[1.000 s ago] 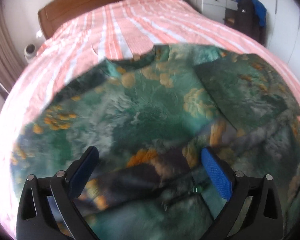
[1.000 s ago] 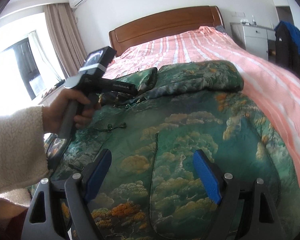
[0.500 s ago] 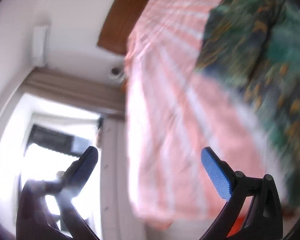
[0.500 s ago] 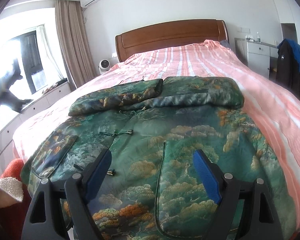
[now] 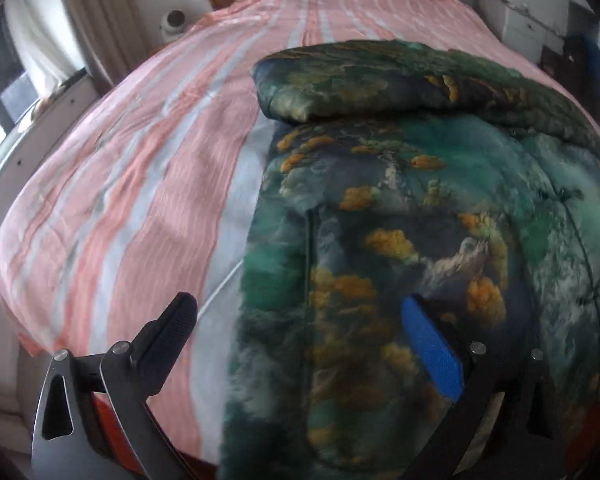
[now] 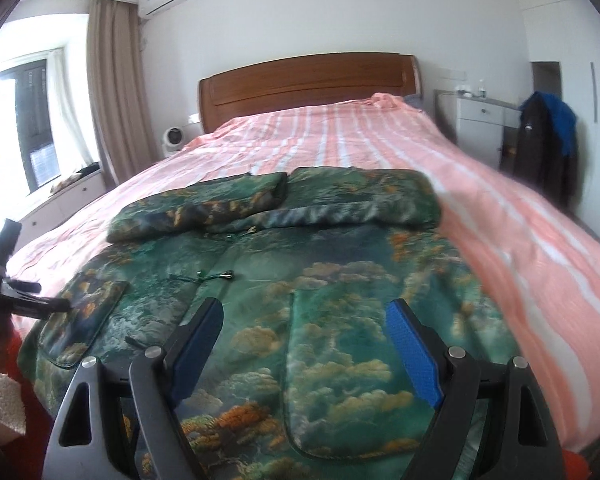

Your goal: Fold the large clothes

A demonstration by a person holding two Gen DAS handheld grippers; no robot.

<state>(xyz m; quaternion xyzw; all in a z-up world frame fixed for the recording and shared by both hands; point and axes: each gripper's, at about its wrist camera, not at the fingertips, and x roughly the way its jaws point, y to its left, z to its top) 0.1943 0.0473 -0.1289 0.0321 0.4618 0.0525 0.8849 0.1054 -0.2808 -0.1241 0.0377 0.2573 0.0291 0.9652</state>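
Observation:
A large green jacket with a cloud and mountain print (image 6: 340, 272) lies flat on the bed, both sleeves (image 6: 276, 204) folded across its upper part. In the left wrist view the jacket (image 5: 412, 240) fills the right half, its left edge next to bare sheet. My left gripper (image 5: 300, 344) is open and empty, hovering over the jacket's lower left edge. My right gripper (image 6: 304, 344) is open and empty, above the jacket's lower middle near a patch pocket (image 6: 340, 380). The left gripper also shows at the left edge of the right wrist view (image 6: 4, 300).
The bed has a pink and white striped sheet (image 6: 520, 240) and a wooden headboard (image 6: 308, 84). A white cabinet (image 6: 480, 128) and a dark jacket on a chair (image 6: 548, 148) stand at the right. A window, curtain (image 6: 112, 92) and low bench are at the left.
The left gripper has left the jacket's upper part, swung out to the left side and come back over the jacket's lower left edge. The right gripper has stayed almost still.

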